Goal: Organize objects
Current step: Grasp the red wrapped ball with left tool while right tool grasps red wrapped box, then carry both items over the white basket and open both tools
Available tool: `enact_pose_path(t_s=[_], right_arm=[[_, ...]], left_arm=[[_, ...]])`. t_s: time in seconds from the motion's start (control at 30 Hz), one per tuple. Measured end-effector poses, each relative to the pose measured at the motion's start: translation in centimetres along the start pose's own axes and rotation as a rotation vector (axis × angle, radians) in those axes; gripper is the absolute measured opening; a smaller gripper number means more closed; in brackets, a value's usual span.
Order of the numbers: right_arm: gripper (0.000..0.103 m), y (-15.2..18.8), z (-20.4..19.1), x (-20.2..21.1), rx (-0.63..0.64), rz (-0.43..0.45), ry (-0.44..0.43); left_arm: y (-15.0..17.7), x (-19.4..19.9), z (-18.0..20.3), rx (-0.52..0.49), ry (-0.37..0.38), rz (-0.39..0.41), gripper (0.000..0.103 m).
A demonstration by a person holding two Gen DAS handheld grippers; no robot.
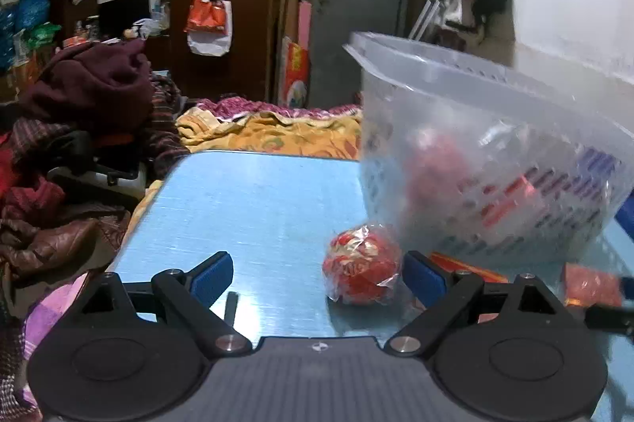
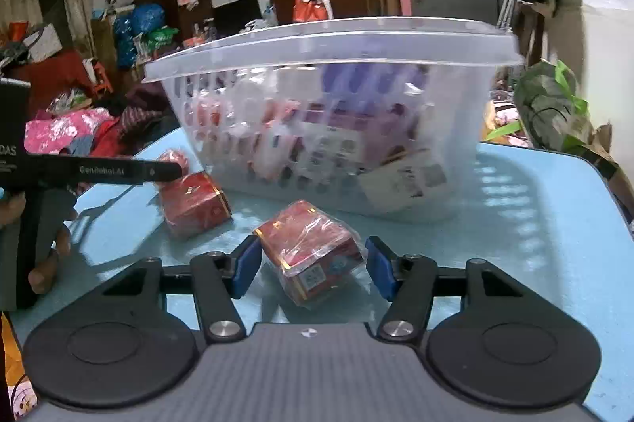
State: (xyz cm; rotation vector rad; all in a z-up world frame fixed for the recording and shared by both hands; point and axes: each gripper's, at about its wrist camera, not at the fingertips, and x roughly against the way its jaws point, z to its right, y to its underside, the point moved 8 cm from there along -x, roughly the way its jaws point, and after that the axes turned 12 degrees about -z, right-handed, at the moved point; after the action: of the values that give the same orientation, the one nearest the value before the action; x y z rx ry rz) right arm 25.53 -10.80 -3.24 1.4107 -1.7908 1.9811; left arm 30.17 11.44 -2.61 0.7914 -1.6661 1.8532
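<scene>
A red box in clear wrap (image 2: 311, 251) lies on the blue table (image 2: 535, 243) between the pads of my right gripper (image 2: 313, 267). The pads stand close to its sides without clearly pressing. A second red box (image 2: 194, 204) lies to its left. My left gripper (image 1: 317, 277) is open wide, and a round red wrapped item (image 1: 360, 265) sits on the table (image 1: 245, 208) by its right pad. Behind stands a clear plastic basket (image 2: 337, 41) holding several packets, which fills the right of the left wrist view as the basket (image 1: 495, 152).
The left gripper's finger (image 2: 119, 170) and the hand holding it (image 2: 47, 263) reach in from the left in the right wrist view. Piled clothes (image 1: 91, 93) and a bedspread (image 1: 277, 132) lie past the table's far edge. A green plant (image 2: 550, 105) stands at the right.
</scene>
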Motion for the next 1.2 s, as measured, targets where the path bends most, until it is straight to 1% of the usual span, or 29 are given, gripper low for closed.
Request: enact_pose_path(t_s=[0.03, 0.1, 0.13, 0.17, 0.2, 0.23, 0.3, 0.4, 0.5, 0.57, 0.73, 0.83, 0.97, 1.0, 1.07, 1.13, 1.2], right_arm=[[0.061, 0.1, 0.3, 0.2, -0.012, 0.004, -0.01], [0.061, 0.0, 0.9, 0.5, -0.025, 0.019, -0.021], [0.061, -0.1, 1.0, 0.6, -0.026, 0.023, -0.017], [0.061, -0.1, 1.2, 0.7, -0.026, 0.029, -0.014], [0.06, -0.1, 1.3, 0.7, -0.026, 0.034, -0.009], [0.06, -0.1, 1.3, 0.7, -0.025, 0.036, -0.003], [0.06, -0.2, 1.4, 0.8, -0.027, 0.044, -0.006], [0.059, -0.2, 1.6, 1.2, -0.031, 0.065, -0.021], [0.059, -0.2, 1.5, 1.4, -0.023, 0.078, -0.013], [0.059, -0.3, 1.3, 1.5, -0.016, 0.09, -0.011], [0.058, -0.3, 1.1, 1.9, -0.009, 0.124, 0.02], [0.058, -0.4, 1.0, 2.3, 0.001, 0.154, 0.026], [0.058, -0.3, -0.1, 4.7, 0.061, 0.258, 0.063], [0.058, -0.4, -0.5, 5.6, 0.069, 0.281, 0.06], [0.058, -1.2, -1.5, 8.2, 0.081, 0.349, 0.025], [0.058, -3.2, -2.4, 10.8, 0.109, 0.417, 0.035], [0.058, -5.9, -2.8, 12.2, 0.123, 0.456, 0.07]], left_arm=[[0.1, -0.2, 0.5, -0.022, -0.005, -0.011, 0.093], [0.2, -0.4, 1.5, -0.065, -0.012, -0.029, 0.085], [0.3, -0.5, 1.7, -0.073, -0.005, -0.034, 0.068], [0.3, -0.5, 1.9, -0.068, 0.015, -0.036, 0.054], [0.3, -0.4, 1.9, -0.064, 0.018, -0.031, 0.05], [0.4, -0.3, 1.8, -0.058, 0.02, -0.025, 0.05], [0.5, 0.3, 1.8, -0.046, 0.049, 0.003, 0.05], [0.8, 2.0, 1.4, -0.028, 0.079, 0.08, 0.05], [1.2, 3.6, 1.1, -0.003, 0.135, 0.15, 0.05], [1.3, 4.4, 1.0, 0.005, 0.153, 0.189, 0.05], [1.3, 4.2, -0.3, 0.072, 0.185, 0.201, 0.05], [1.0, 4.4, -1.6, 0.121, 0.207, 0.232, 0.05], [0.9, 6.5, -2.4, 0.144, 0.245, 0.335, 0.05], [0.8, 7.2, -2.3, 0.143, 0.252, 0.355, 0.05], [0.2, 8.9, -1.9, 0.148, 0.283, 0.394, 0.05], [-1.3, 11.1, -0.8, 0.128, 0.31, 0.435, 0.05], [-3.6, 12.7, 1.0, 0.086, 0.305, 0.458, 0.05]])
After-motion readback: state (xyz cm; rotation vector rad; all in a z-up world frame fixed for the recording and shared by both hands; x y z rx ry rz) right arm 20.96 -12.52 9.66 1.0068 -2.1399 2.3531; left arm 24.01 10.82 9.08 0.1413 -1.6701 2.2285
